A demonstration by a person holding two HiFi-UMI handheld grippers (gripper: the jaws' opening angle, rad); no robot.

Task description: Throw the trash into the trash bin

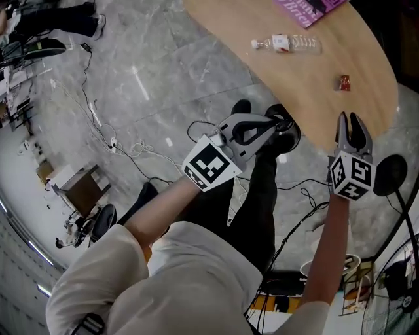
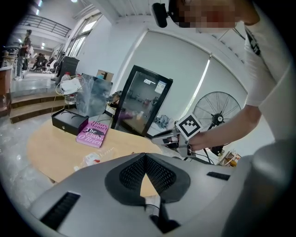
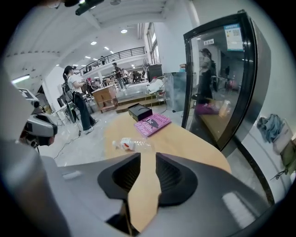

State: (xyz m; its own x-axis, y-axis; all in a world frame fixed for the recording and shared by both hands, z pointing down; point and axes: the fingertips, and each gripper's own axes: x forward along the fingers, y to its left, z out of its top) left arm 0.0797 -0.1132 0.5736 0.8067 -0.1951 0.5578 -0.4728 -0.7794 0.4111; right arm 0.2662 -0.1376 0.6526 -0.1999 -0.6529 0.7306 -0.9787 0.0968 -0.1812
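On my right gripper (image 3: 148, 159) the jaws stand a little apart and empty, readied, I judge, for trash: the plastic bottle (image 3: 129, 144) lies on the table (image 3: 189, 139) ahead of them, slightly left. The jaws of my left gripper (image 2: 146, 157) meet on nothing, spare.

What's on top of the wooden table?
A plastic bottle, a pink book, a small red packet and a black box. Anything under the book is covered.

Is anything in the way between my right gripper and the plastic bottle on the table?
Nothing visible. Only bare table lies between the open right gripper and the bottle. The small red item sits off to one side of that line.
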